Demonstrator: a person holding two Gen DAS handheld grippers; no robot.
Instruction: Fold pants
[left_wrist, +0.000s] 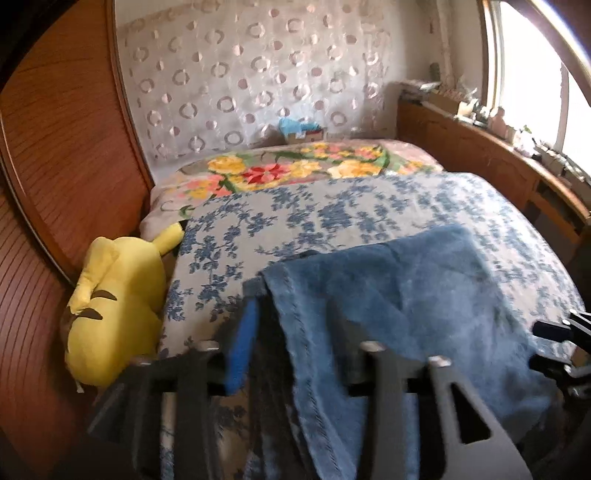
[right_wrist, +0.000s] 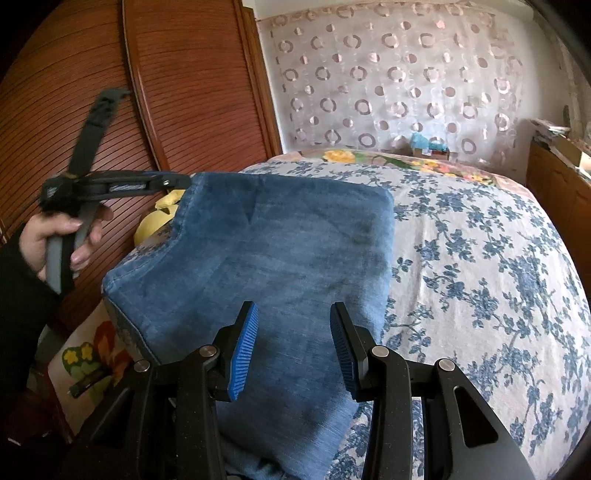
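Observation:
Blue denim pants (right_wrist: 280, 258) lie partly folded on the bed's blue-flowered bedspread (right_wrist: 480, 258). In the left wrist view the pants (left_wrist: 388, 295) hang over my left gripper (left_wrist: 291, 332); its blue left pad (left_wrist: 242, 343) shows, and the cloth covers the right finger. In the right wrist view the left gripper (right_wrist: 181, 181) is raised at the pants' far left corner, where it holds the cloth. My right gripper (right_wrist: 293, 347) is open and empty just above the near part of the pants.
A yellow plush toy (left_wrist: 118, 295) lies at the bed's left edge against a wooden slatted wardrobe (left_wrist: 55, 147). A floral blanket (left_wrist: 295, 166) covers the bed's far end. A wooden shelf (left_wrist: 498, 155) with small items runs under the window on the right.

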